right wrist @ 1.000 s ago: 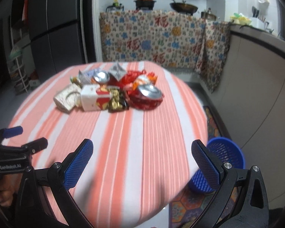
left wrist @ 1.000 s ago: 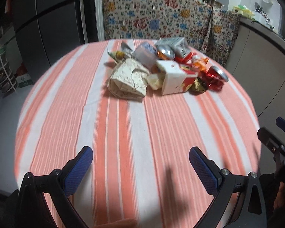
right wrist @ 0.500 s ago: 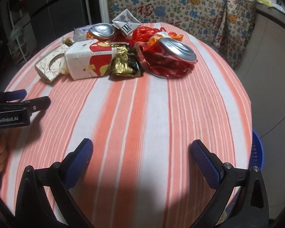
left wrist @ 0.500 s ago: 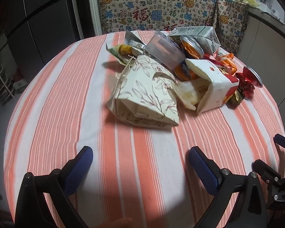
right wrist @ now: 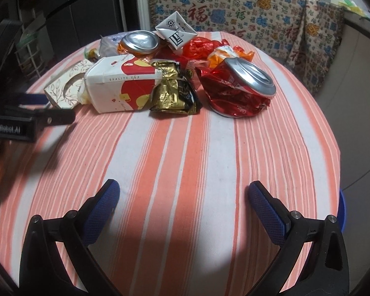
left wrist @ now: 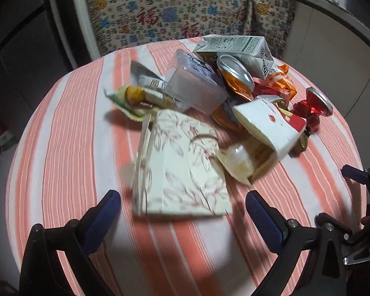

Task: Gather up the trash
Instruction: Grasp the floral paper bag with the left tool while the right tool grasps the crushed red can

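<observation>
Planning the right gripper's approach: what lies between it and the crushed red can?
Only bare striped tablecloth, seen in the right wrist view: the open right gripper faces the crushed red can with nothing between.

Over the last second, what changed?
Both grippers advanced toward the trash pile: left gripper now straddles the near edge of the floral paper box; right gripper nears the crushed red can. Both stayed open, empty. Trash unmoved.

In the left wrist view we see the leaf-printed box (left wrist: 180,170) blurred. Behind the paper cup (right wrist: 122,86), we find that box mostly hidden. Past the desk (right wrist: 234,160) edge we glimpse a blue basket (right wrist: 342,212), largely hidden.
</observation>
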Tool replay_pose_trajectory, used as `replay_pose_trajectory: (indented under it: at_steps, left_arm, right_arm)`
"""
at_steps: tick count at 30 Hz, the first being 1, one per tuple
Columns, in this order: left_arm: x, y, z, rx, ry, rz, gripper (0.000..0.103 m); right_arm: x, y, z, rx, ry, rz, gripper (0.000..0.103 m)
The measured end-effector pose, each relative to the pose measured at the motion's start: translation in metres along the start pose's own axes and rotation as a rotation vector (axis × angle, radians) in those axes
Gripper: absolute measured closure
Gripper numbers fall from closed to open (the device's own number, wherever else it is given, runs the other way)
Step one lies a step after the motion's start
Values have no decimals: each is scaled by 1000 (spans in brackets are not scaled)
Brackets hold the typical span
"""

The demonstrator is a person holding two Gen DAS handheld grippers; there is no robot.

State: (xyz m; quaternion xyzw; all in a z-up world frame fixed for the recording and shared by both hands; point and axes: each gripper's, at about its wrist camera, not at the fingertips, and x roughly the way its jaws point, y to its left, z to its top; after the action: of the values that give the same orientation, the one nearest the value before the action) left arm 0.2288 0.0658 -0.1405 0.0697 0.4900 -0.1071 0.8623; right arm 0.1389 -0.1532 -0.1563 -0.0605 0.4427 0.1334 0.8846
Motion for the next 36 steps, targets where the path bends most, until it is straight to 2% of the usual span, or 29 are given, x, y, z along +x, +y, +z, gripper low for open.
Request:
replay_pose_trajectory:
  at_steps: [2, 3, 4, 5, 9, 13, 18, 20, 22, 25, 29, 31, 34, 36]
  left_arm:
    - [7, 3, 9, 22, 15, -16, 1]
    - [9, 4, 12, 33, 16, -23, 5]
    - [9, 4, 13, 48, 14, -33, 25]
    - [10, 4, 13, 58, 23, -41, 35]
    - [2, 1, -3, 10, 9, -34, 36]
    - [-14, -5, -36, -105, -1, 20, 36]
    - [-35, -20, -71, -217, -60, 5, 35]
    - [-37, -27, -77, -223, -84, 23, 34]
    - [-36, -35, -79, -188, -97, 59, 34]
    - [-35, -43, -82, -153, -104, 81, 30]
    - [-37, -43, -88, -160, -114, 71, 29]
    - [-37, -42, -89, -159, -114, 67, 29]
    - [-38, -40, -88, -161, -114, 58, 29]
    - [-38, -40, -90, -159, -116, 58, 29]
  right_arm:
    - [0, -1, 1, 0, 0, 1, 0]
    - [0, -1, 1, 0, 0, 0, 0]
    - [0, -3, 1, 0, 0, -1, 0]
    - [0, -3, 1, 2, 0, 1, 0]
    - [0, -5, 0, 3, -1, 5, 0]
    - [0, -5, -1, 6, -1, 7, 0]
    - [0, -7, -1, 13, -5, 16, 0]
    - [-2, -12, -2, 41, -18, 44, 0]
    - [-3, -25, -2, 84, -31, 70, 0]
    - [5, -48, 12, 97, -25, 23, 0]
    - [23, -65, 49, -5, -17, -3, 0]
    - [27, -69, 69, -83, -47, 72, 0]
    - [41, -67, 93, -200, -37, 101, 0]
    - [54, -67, 102, -232, -4, 124, 0]
